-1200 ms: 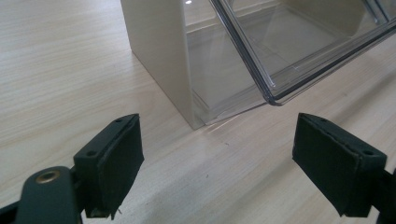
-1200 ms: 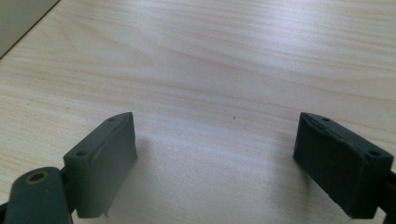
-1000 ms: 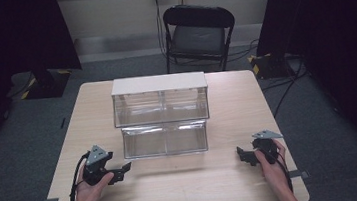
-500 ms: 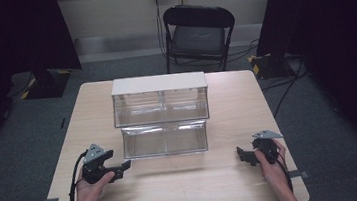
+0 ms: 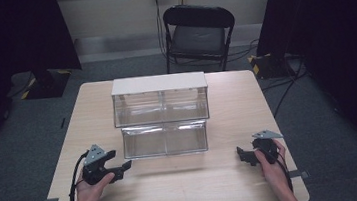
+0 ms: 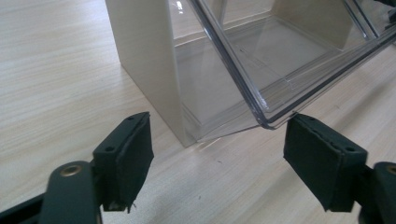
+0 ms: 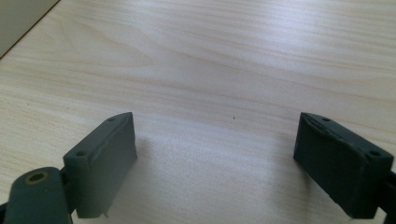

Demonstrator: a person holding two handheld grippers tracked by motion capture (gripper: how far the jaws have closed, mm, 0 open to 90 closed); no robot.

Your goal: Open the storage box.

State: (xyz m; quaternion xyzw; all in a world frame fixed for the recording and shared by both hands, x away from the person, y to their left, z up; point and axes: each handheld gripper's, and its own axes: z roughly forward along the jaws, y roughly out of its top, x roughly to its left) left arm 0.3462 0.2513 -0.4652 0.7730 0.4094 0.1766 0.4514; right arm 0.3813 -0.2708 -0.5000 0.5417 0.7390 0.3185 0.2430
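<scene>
Left tool [image 6: 217, 154] (jaws wide apart) faces clear drawer [image 6: 280, 60] corner.

In the left gripper view the clear drawer [image 6: 280, 60] and its beige cabinet [image 6: 144, 56] run off the top and right edges of the frame, so their full shape cannot be told, and a dark patch in the upper right corner is too cut off to identify. In the right gripper view a beige sliver [image 7: 18, 16] at the upper left corner is cropped. In the high view both forearms leave the bottom edge.
</scene>
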